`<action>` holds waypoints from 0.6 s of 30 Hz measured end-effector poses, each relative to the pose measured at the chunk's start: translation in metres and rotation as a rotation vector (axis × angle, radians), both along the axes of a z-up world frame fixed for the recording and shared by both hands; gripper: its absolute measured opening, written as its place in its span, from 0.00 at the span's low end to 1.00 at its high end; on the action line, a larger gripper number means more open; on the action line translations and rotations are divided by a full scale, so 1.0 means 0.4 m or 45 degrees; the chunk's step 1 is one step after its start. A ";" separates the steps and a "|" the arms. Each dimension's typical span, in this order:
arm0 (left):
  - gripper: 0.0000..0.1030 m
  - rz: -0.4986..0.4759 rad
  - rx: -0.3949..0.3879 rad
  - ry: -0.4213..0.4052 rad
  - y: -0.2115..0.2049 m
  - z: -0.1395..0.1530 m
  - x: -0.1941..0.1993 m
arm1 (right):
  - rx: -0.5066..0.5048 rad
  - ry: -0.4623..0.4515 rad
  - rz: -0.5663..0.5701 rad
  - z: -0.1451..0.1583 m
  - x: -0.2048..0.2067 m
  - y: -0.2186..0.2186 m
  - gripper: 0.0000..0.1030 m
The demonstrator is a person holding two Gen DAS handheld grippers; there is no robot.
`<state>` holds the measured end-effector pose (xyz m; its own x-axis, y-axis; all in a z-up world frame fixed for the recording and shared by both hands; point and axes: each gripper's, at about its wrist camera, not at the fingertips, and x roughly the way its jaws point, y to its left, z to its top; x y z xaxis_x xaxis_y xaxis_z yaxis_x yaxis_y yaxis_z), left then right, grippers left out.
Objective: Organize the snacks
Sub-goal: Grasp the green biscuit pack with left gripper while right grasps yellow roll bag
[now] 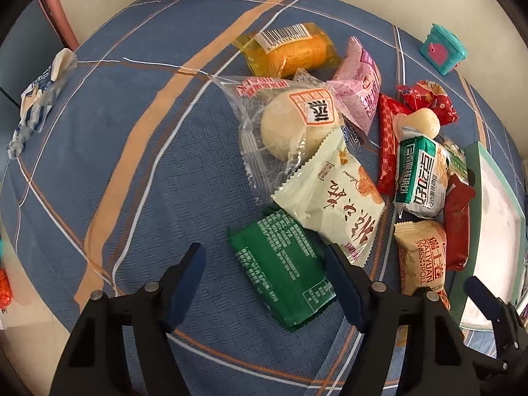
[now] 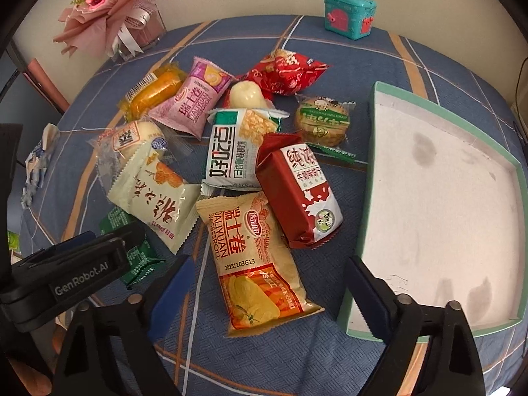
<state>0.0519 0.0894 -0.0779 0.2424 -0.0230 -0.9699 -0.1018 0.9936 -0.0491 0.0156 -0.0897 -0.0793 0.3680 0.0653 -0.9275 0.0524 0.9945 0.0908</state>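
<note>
on the blue plaid tablecloth (image 2: 330,33) your snacks lie in a loose heap, just left of the green-rimmed tray (image 2: 376,105). your left gripper (image 1: 265,285) hangs with its fingers spread wide, grasping nothing, the green packet (image 1: 280,270) lying between the blue pads on the cloth. your right gripper (image 2: 267,300) is spread apart too, holding nothing, and the tan swiss roll packet (image 2: 254,260) lies between its fingers; its right finger sits over the tray's near corner. past the tan packet you have the dark red milk biscuit pack (image 2: 297,191) and the white-and-green cracker pack (image 2: 234,148), touching one another. the cream packet (image 1: 333,201) overlaps the green one and the clear-wrapped bun (image 1: 297,125). farther back lie the pink roll packet (image 2: 194,102) and the orange cake (image 2: 155,92). a teal toy chest (image 2: 349,16) stands well apart at the far edge, a pink bouquet (image 2: 109,10) at the far left.
</note>
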 end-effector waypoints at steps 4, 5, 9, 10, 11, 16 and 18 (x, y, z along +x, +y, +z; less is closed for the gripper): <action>0.61 0.007 -0.032 0.038 -0.001 -0.023 0.003 | -0.022 0.027 0.020 -0.031 0.014 0.019 0.77; 0.60 0.010 -0.032 0.045 -0.001 -0.028 0.003 | -0.029 0.033 0.022 -0.040 0.017 0.023 0.74; 0.58 0.013 -0.012 0.039 0.004 -0.039 0.005 | -0.042 0.071 0.026 -0.072 0.027 0.035 0.70; 0.58 0.011 -0.004 0.036 0.002 -0.040 0.006 | -0.053 0.074 0.027 -0.079 0.029 0.038 0.69; 0.57 0.007 0.005 0.034 -0.002 -0.040 0.004 | -0.068 0.070 0.032 -0.083 0.029 0.042 0.69; 0.45 0.016 0.035 0.026 -0.016 -0.031 0.017 | -0.093 0.059 0.031 -0.096 0.031 0.058 0.60; 0.41 0.025 0.033 0.024 -0.012 -0.030 0.018 | -0.078 0.050 0.034 -0.096 0.034 0.061 0.55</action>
<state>0.0589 0.0844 -0.0898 0.2245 0.0070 -0.9745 -0.1217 0.9923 -0.0209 0.0294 -0.0652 -0.1176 0.3303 0.0175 -0.9437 0.0280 0.9992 0.0283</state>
